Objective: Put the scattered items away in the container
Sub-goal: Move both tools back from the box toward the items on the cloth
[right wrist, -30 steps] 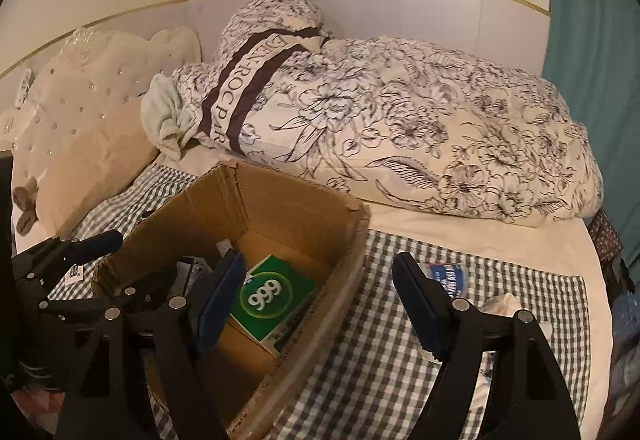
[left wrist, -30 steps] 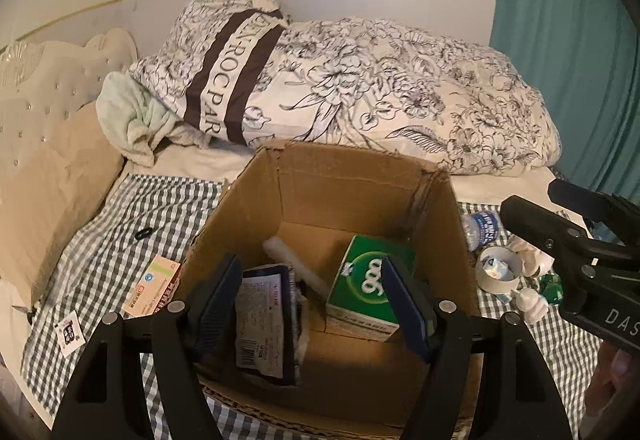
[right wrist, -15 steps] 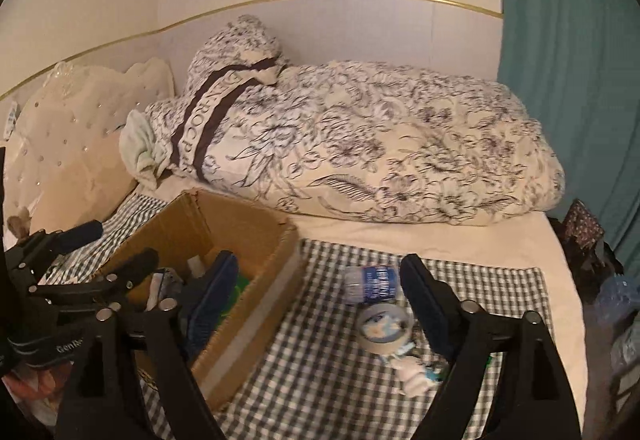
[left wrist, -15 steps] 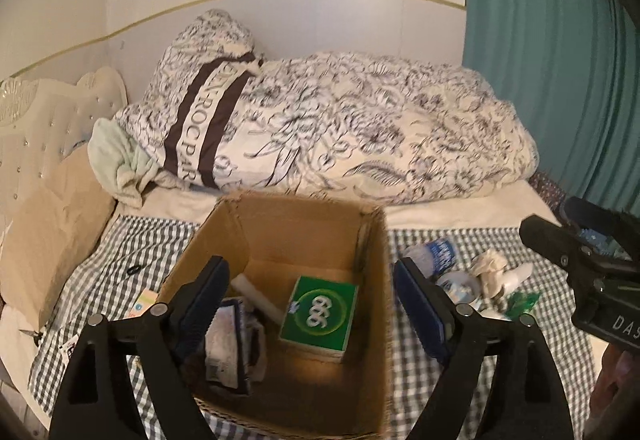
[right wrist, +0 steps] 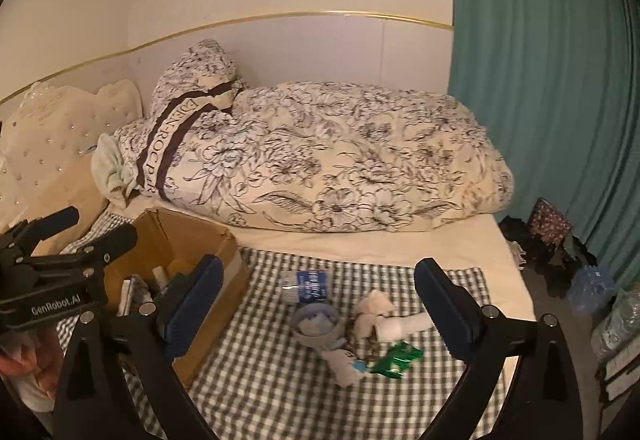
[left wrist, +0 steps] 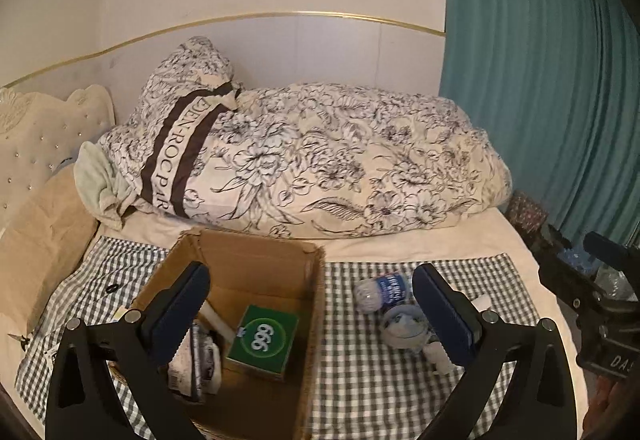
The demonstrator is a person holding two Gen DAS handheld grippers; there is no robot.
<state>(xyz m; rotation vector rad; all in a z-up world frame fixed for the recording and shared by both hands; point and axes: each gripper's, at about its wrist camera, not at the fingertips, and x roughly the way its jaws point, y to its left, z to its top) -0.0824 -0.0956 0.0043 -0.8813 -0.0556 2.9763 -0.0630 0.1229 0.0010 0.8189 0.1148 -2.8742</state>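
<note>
A brown cardboard box (left wrist: 256, 252) (right wrist: 192, 236) stands on the checked cloth; inside lie a green box marked 999 (left wrist: 262, 338), a printed packet (left wrist: 194, 358) and a white tube. To its right on the cloth lie a small water bottle (left wrist: 382, 290) (right wrist: 306, 286), a roll of tape (right wrist: 316, 324), crumpled tissue (right wrist: 374, 304), a white roll (right wrist: 404, 324), a green wrapper (right wrist: 396, 356) and a small white item (right wrist: 346, 364). My left gripper (left wrist: 312, 316) hangs above the box's right wall, jaws opening, nothing between them. My right gripper (right wrist: 318, 308) hovers over the scattered pile, jaws opening, empty.
A floral duvet and pillow (left wrist: 320, 160) fill the back of the bed. A tufted headboard cushion (left wrist: 36, 144) is at left, a teal curtain (left wrist: 540, 100) at right. Bags and clutter (right wrist: 560, 248) sit on the floor beside the bed's right edge.
Both grippers pulled back and rose from the box, swinging right, and their jaws spread wider. The printed packet stays in the box. The scattered pile has come into the right wrist view.
</note>
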